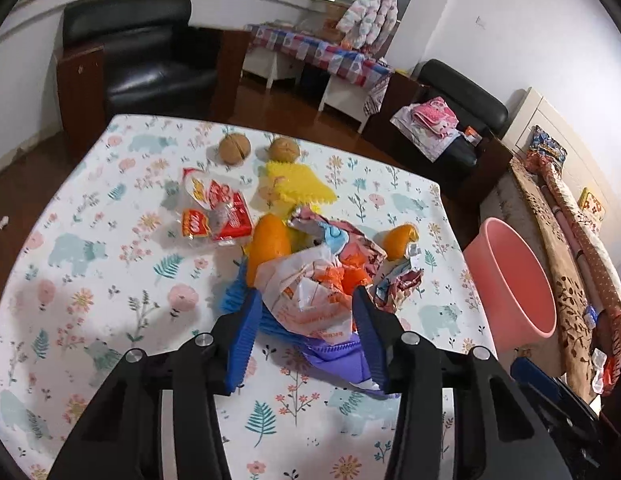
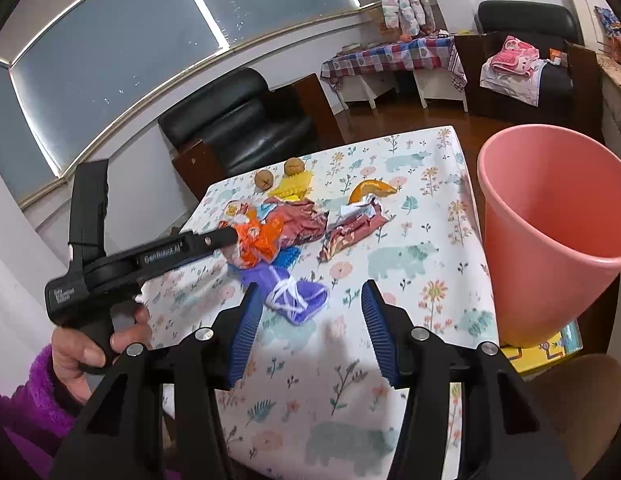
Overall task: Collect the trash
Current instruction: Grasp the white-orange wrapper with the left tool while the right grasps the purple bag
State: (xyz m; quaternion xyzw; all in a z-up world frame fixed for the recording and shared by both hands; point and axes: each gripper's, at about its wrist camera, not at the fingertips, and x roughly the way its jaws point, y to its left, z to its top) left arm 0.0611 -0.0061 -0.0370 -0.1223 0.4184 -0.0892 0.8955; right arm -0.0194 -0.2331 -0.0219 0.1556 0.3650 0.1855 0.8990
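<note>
Blue ribbed pads of the left hand-held gripper [image 1: 306, 312] stand on either side of a crumpled white and orange plastic bag [image 1: 310, 292]; the jaws are apart and I cannot see them pressing on it. That bag lies on top of a trash heap in the middle of the surface [image 1: 90, 208], which is covered by a cloth printed with flowers and bears. Under the bag lie a purple mesh bag [image 2: 294, 292] and a blue one [image 1: 234, 300], with orange peel [image 1: 268, 248] just behind and crumpled foil wrappers [image 1: 394, 280] to the right. Further back sit a red and clear snack wrapper [image 1: 218, 216], a yellow piece [image 1: 294, 188] and two walnuts [image 1: 234, 148] near the far edge.

Over the near side of the surface, the right hand-held gripper [image 2: 310, 312] hangs with its jaws open and nothing between them, the purple mesh bag just ahead of its left pad. A hand [image 2: 94, 352] in a purple fleece sleeve [image 2: 26, 412] grips the left tool's handle. Beyond the surface's right edge stands a pink bin [image 2: 550, 232], tilted toward it.
</note>
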